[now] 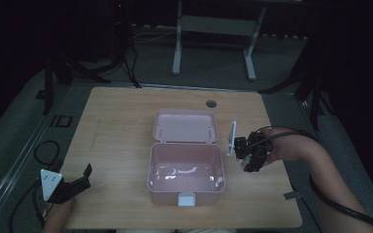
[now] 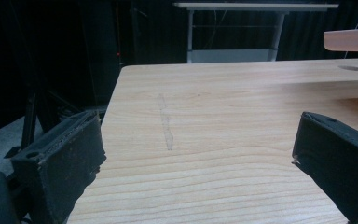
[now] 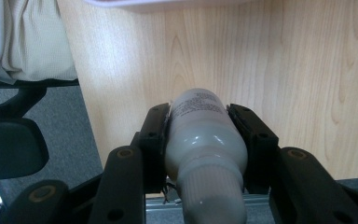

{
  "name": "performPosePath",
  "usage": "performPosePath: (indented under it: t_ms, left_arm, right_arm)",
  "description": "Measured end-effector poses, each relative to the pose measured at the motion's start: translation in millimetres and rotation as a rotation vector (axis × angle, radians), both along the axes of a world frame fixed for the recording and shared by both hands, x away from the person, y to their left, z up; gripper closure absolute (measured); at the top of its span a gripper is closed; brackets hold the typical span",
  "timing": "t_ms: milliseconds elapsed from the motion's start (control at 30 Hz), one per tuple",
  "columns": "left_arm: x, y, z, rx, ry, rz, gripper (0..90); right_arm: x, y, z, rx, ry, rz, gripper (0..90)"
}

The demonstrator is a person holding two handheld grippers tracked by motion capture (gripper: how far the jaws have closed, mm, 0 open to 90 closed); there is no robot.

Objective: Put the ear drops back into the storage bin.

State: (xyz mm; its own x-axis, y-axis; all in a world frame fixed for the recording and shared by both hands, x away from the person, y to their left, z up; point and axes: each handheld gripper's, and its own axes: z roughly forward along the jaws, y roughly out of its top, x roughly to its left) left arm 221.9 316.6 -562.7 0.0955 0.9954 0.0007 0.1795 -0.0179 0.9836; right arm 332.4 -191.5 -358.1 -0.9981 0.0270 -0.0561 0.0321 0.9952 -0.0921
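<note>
A white plastic bottle with a ribbed cap lies between the jaws of my right gripper, cap end toward the camera; the pads press on both its sides. In the high view this right gripper hovers above the wooden table, just right of an open pink box. The box's lid is folded back behind it, and its inside shows glare. My left gripper rests near the table's front left corner, well away from the box. Its jaws stand wide apart over bare wood.
A round cable hole sits near the table's far edge. The pink lid's edge shows at the upper right of the left gripper view. A white metal frame stands on the floor beyond. A black chair arm lies below the table's near edge.
</note>
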Motion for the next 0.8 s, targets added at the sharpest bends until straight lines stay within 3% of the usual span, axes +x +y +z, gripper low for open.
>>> performPosePath:
  t_ms: [267, 800]
  left_arm:
    - [0.0, -0.1, 0.0, 0.001, -0.001, 0.000, 2.0]
    - [-0.1, 0.4, 0.0, -0.003, -0.002, -0.002, 2.0]
  right_arm:
    - [1.7, 14.1, 6.7, 0.013, -0.002, -0.003, 59.8]
    - [-1.8, 59.4, 2.9, 0.037, 0.014, 0.073, 59.8]
